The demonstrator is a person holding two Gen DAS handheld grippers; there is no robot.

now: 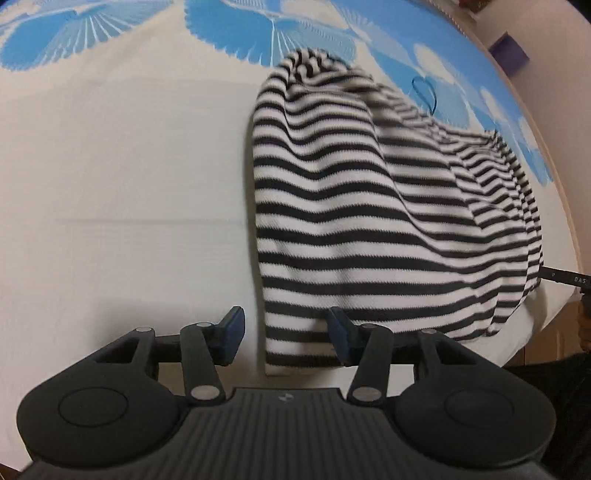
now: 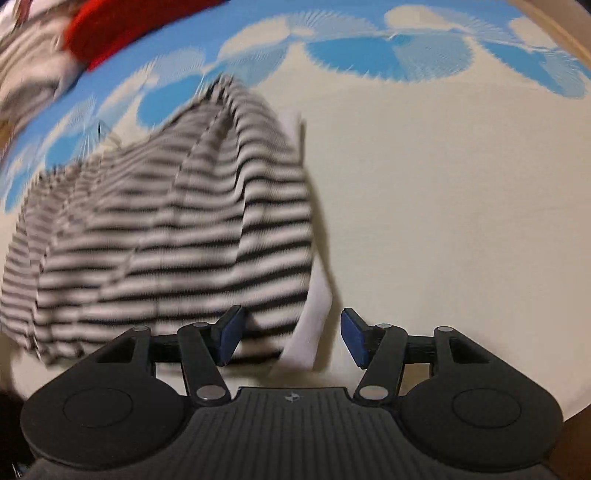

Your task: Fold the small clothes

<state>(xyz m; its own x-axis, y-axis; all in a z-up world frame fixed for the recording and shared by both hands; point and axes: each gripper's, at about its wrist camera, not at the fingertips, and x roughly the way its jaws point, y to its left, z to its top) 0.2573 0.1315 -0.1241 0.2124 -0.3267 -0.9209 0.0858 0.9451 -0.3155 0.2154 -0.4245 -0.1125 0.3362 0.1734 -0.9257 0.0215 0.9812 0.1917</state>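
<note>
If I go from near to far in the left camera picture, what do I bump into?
left gripper → striped garment → cream part of the sheet → blue flower print

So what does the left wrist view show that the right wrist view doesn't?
Only left wrist: a purple box beyond the bed edge and the garment in sharp focus. Only right wrist: a red fabric item at the far corner, heavy blur. Both: the black-and-white striped garment on the cream sheet with blue prints, between open blue-padded grippers, left gripper and right gripper.
</note>
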